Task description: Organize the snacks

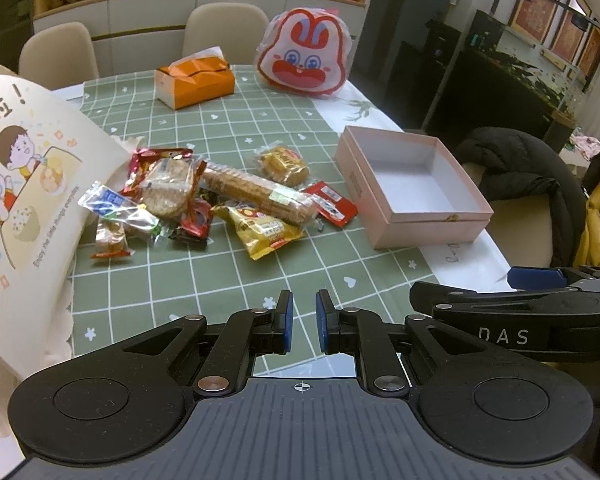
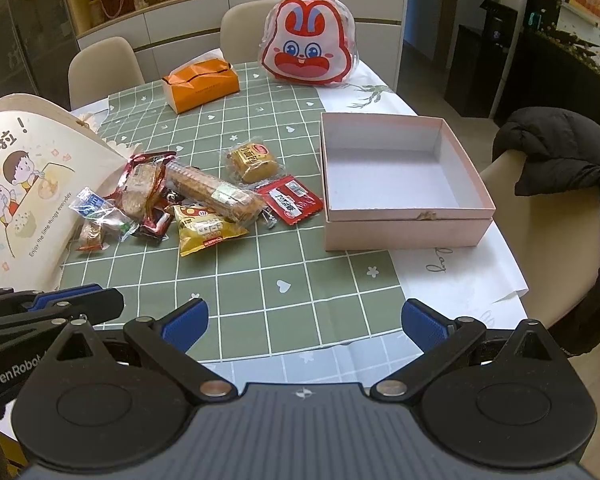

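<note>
- My left claw [image 1: 304, 320] hangs above the near edge of the green checked cloth [image 1: 228, 280], jaws drawn in to a narrow slit with nothing between them.
- My right claw [image 2: 304, 326] sits wide open and empty over the same near edge, blue pads [image 2: 186, 326] splayed far apart.
- The snack pile [image 1: 204, 200] lies well ahead of the left claw and a little to its left; from the right claw it is ahead and clearly left.
- In the pile I see a long biscuit sleeve [image 2: 214, 194] across the middle, a yellow packet [image 2: 206, 232] nearest me, a red sachet [image 2: 294, 200] on the box side, and a round cake [image 2: 254, 160] behind.
- The pink box [image 2: 404, 228] stands open and empty, right of the pile, just beside the red sachet, ahead of the right claw.
- A cartoon paper bag [image 1: 24, 184] leans at the left, touching the pile.
- At the far end: an orange tissue box [image 1: 196, 82] and a rabbit bag [image 1: 304, 56].
</note>
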### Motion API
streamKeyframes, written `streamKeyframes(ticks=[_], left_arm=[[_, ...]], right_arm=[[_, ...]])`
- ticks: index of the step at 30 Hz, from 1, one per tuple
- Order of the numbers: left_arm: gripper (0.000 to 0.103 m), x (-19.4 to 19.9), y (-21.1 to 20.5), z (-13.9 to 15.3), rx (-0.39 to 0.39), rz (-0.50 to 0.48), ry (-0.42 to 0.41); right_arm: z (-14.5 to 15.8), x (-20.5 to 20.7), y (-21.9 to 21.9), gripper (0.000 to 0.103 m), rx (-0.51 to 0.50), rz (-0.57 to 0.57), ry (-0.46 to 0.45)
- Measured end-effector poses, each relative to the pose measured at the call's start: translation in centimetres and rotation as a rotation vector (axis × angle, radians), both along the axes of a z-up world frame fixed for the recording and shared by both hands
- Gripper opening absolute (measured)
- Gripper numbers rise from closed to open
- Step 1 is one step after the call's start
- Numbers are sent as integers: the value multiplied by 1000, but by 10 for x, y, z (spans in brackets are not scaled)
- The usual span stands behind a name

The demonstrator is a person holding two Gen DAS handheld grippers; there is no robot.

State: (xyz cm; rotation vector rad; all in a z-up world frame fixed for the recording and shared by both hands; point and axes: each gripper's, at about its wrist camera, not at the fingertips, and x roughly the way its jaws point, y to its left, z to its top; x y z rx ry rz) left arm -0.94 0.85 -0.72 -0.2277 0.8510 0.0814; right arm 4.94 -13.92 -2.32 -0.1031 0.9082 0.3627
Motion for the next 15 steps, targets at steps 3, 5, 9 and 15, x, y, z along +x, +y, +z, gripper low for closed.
streamKeyframes(ticks=[3,5,9,15], left_arm=[[16,0,0,-1,-4,4,2],[16,-1,1,-2,-7,7,4],[16,-1,2,-3,-10,10,11],[16,-1,4,-5,-13,19,24]], right_arm=[[0,-1,0,103,-2,1,0],[0,-1,0,103,-5,2,2],[-1,-1,1,103,-7,5,7],[-2,0,3,103,-13,12,11]])
